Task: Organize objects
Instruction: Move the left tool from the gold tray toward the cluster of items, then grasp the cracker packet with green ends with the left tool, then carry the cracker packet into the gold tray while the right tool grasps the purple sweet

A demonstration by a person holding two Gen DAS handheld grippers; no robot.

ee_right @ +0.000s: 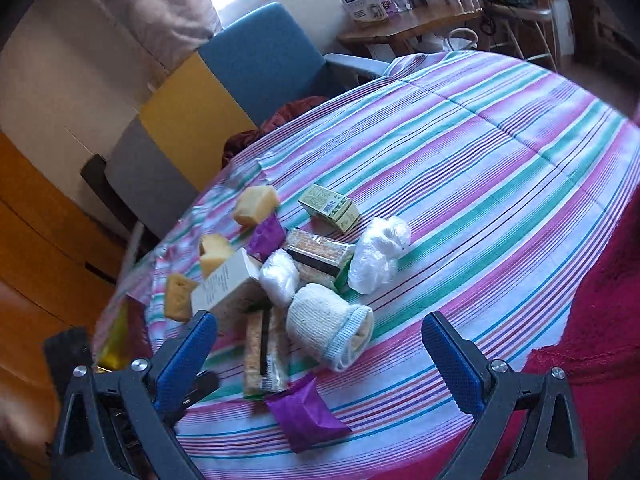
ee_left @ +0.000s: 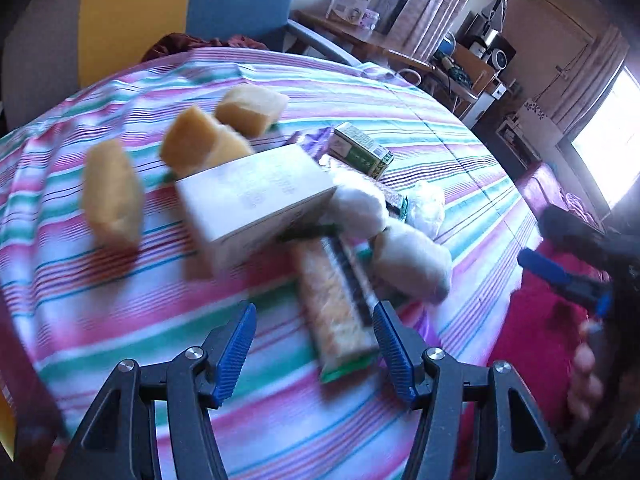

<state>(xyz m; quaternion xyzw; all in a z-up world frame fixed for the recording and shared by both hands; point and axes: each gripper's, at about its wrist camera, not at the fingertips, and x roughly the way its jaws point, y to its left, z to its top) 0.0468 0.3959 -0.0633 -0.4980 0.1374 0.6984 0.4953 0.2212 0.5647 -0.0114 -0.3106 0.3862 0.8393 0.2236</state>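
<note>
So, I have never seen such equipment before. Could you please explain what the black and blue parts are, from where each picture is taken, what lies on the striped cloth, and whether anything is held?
There is no robot here. A person holds one pair of tongs in each hand, and a small camera on each pair looks forward along its two blue fingers. One picture comes from the left tongs, the other from the right tongs. Both pairs are open and hold nothing. On the striped cloth lies a loose pile: yellow sponges, a white box, a small green box, a rolled white sock, a snack bar, a purple packet and a crumpled plastic bag.
</note>
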